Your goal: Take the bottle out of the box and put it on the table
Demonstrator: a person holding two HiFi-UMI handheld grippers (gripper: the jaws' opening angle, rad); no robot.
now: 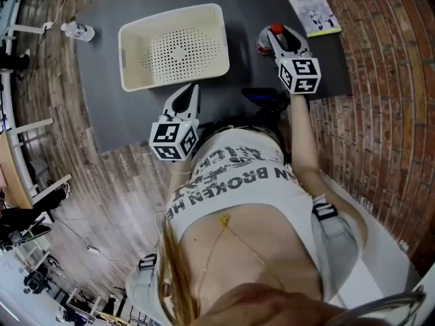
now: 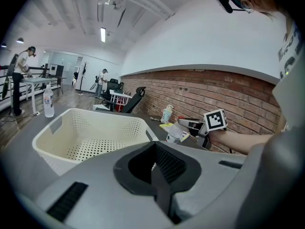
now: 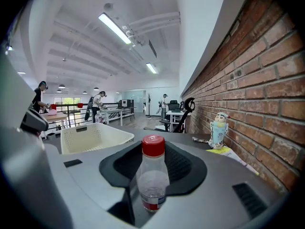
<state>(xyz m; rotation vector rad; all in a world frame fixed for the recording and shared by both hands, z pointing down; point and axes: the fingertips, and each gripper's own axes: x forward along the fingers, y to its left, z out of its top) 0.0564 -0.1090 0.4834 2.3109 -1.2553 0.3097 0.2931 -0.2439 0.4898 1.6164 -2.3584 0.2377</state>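
Note:
A clear bottle with a red cap (image 1: 266, 43) stands upright just right of the white perforated box (image 1: 136, 43) on the dark table (image 1: 109, 87). My right gripper (image 1: 275, 37) is shut on it. In the right gripper view the bottle (image 3: 152, 178) sits between the jaws, cap up. From the left gripper view its base (image 2: 175, 136) looks at or very near the tabletop. The box (image 2: 52, 128) is empty. My left gripper (image 1: 192, 88) hangs shut near the table's front edge, just in front of the box, with nothing in it.
A second clear bottle (image 1: 78, 30) lies at the table's far left corner. A leaflet (image 1: 310, 9) and a small figurine (image 3: 218, 130) sit at the far right by the brick wall (image 1: 380, 80). A black object (image 1: 265, 99) rests at the front edge.

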